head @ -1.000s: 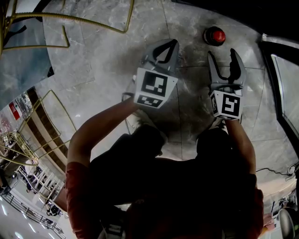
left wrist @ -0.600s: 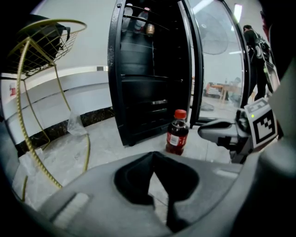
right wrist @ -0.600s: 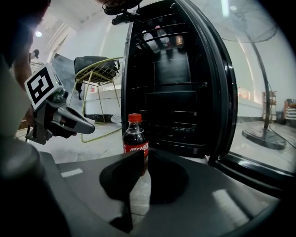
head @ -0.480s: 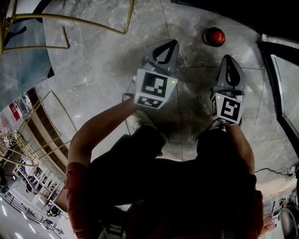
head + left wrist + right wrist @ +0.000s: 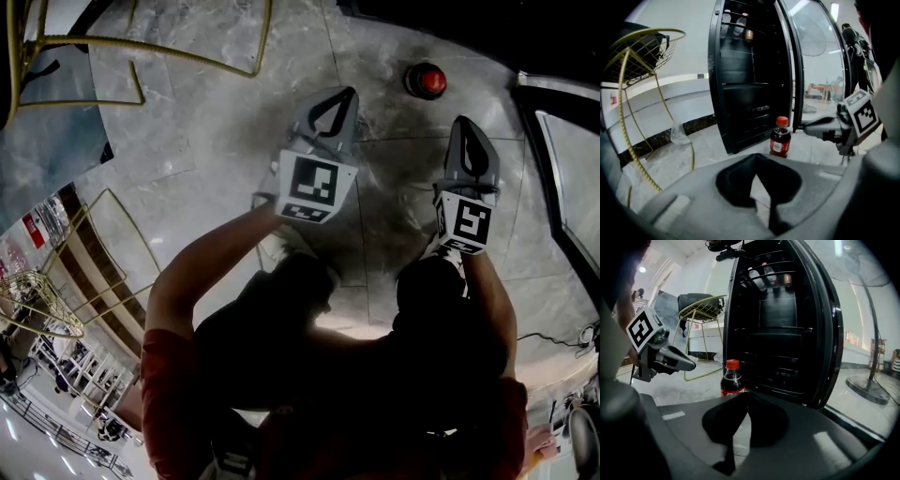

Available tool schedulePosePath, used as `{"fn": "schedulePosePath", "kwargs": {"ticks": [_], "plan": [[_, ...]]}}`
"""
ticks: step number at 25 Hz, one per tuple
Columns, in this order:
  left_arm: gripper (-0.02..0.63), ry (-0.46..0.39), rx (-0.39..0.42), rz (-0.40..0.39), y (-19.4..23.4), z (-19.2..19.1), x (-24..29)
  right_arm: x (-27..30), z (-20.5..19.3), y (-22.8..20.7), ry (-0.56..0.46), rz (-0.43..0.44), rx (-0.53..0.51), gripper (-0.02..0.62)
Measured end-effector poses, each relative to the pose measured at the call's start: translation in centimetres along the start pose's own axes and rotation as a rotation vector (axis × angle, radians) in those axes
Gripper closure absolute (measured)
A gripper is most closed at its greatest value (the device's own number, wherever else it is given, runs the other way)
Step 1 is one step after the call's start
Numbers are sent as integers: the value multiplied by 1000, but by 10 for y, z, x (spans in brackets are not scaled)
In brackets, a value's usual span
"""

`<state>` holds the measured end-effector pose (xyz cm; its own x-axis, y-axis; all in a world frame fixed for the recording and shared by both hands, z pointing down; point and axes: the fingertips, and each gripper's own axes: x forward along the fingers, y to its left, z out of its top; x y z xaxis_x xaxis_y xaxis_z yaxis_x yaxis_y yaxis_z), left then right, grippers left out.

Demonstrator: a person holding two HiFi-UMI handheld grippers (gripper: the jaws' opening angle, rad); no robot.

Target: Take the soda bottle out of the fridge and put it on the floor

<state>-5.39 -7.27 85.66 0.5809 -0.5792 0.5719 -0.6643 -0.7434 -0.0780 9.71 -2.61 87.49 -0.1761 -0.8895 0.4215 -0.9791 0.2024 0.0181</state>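
Once spread, jaws of the right gripper [image 5: 466,127] pressed together empty, matching the left gripper [image 5: 343,94], short of the round, red-capped bottle [image 5: 731,378] on glossy floor [image 5: 216,122].

Found no writing clear enough to read. Noted a red label with a white patch on the soda bottle [image 5: 780,140], print too small. Saw only black-and-white square patterns, no letters, on the left marker cube [image 5: 313,185] and the right marker cube [image 5: 463,222].

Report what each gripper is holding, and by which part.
Nothing is held. The left gripper and right gripper are both shut and empty; the soda bottle stands free on the floor.
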Motion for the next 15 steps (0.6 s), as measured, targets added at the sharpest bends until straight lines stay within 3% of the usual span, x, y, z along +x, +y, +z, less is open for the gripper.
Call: {"fn": "schedulePosePath", "kwargs": {"ticks": [2, 6, 15], "plan": [[606, -1, 12, 2, 1, 8, -5, -9, 13, -7, 1, -3, -5, 595], [606, -5, -39, -19, -5, 39, -27, -34, 46, -14, 41, -13, -41, 594], [606, 26, -102, -43, -13, 143, -118, -108, 182, -11, 73, -19, -11, 595]]}}
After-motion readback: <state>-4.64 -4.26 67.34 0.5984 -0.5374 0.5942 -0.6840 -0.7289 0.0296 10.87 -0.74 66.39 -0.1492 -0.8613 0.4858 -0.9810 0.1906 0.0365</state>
